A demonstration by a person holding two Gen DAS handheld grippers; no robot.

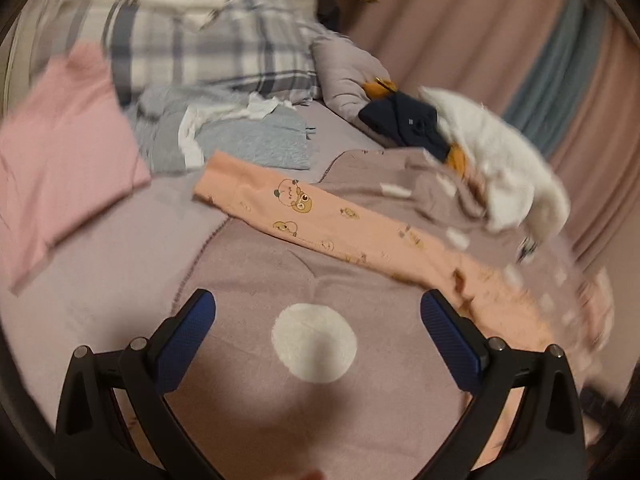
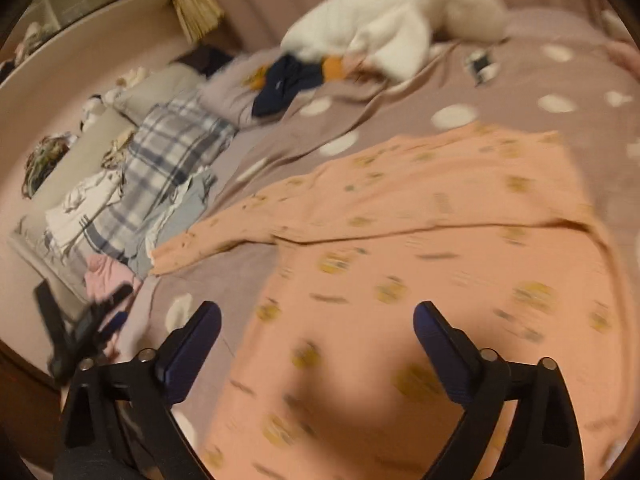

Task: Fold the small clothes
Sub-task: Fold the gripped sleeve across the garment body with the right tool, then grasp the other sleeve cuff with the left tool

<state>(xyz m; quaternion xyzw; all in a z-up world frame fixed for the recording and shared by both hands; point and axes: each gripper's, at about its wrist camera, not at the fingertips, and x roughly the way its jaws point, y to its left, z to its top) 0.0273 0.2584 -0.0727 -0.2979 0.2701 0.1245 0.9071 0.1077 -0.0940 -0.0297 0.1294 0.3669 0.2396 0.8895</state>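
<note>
Left wrist view: the left gripper, black with blue-padded fingers, hovers with its jaws spread wide and nothing between them, above a mauve bedspread with white polka dots. Beyond the fingertips, one long sleeve of a peach cotton child's top printed with small cartoon bears stretches diagonally across the bedspread. A folded pink garment lies at far left, with a grey quilted garment and a blue-and-white plaid cloth behind it. A fluffy white garment and a navy garment are heaped at right.

Right wrist view, blurred: the right gripper also has its jaws wide apart, holding nothing, directly over the peach top's body, which lies spread flat on the bedspread. The left gripper shows at lower left.
</note>
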